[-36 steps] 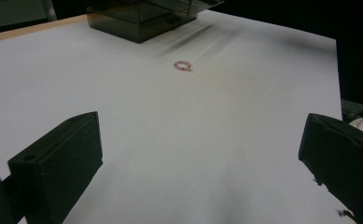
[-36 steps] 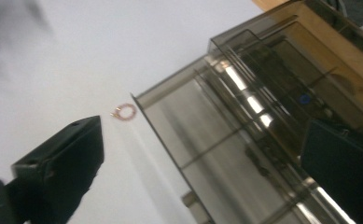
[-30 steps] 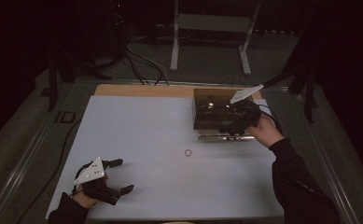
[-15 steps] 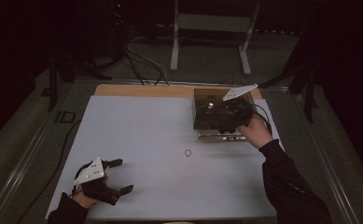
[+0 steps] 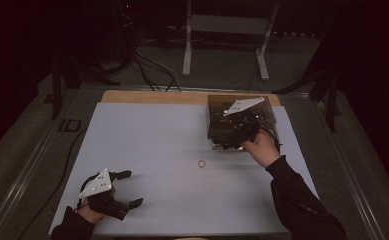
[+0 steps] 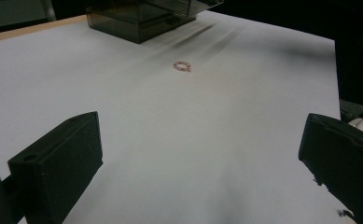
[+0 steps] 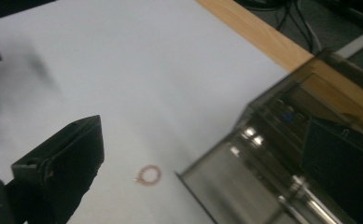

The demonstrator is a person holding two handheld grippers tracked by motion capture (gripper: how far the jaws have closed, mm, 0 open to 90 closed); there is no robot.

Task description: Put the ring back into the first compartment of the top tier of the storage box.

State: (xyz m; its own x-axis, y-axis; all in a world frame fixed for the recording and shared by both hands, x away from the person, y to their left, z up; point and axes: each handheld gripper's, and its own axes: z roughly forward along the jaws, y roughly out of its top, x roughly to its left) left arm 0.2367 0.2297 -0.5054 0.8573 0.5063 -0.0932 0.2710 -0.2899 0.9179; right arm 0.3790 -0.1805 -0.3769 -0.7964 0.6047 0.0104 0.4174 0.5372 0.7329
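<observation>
A small pink ring (image 5: pixel 201 163) lies on the white table top (image 5: pixel 157 135), in front of a dark see-through box (image 5: pixel 262 112) at the back right. My right gripper (image 5: pixel 230 135) hangs open over the box's front left corner. In the right gripper view one jaw is over the white surface and the other over the box (image 7: pixel 263 154), with the ring (image 7: pixel 150 174) below between them. My left gripper (image 5: pixel 132 188) rests open near the front left corner, pointing across the table. Its own view shows the ring (image 6: pixel 182 66) and the box (image 6: pixel 142 18) far ahead, and nothing between its jaws.
A wooden table edge (image 5: pixel 152 96) shows behind the white sheet. Cables (image 5: pixel 152 60) and a metal stand (image 5: pixel 187 45) are on the dark floor beyond. A shiny metal strip (image 5: pixel 221 147) runs along the box's front.
My right gripper and hand moved left and slightly nearer, from over the box's middle to its front left corner. The left gripper and the ring stayed put.
</observation>
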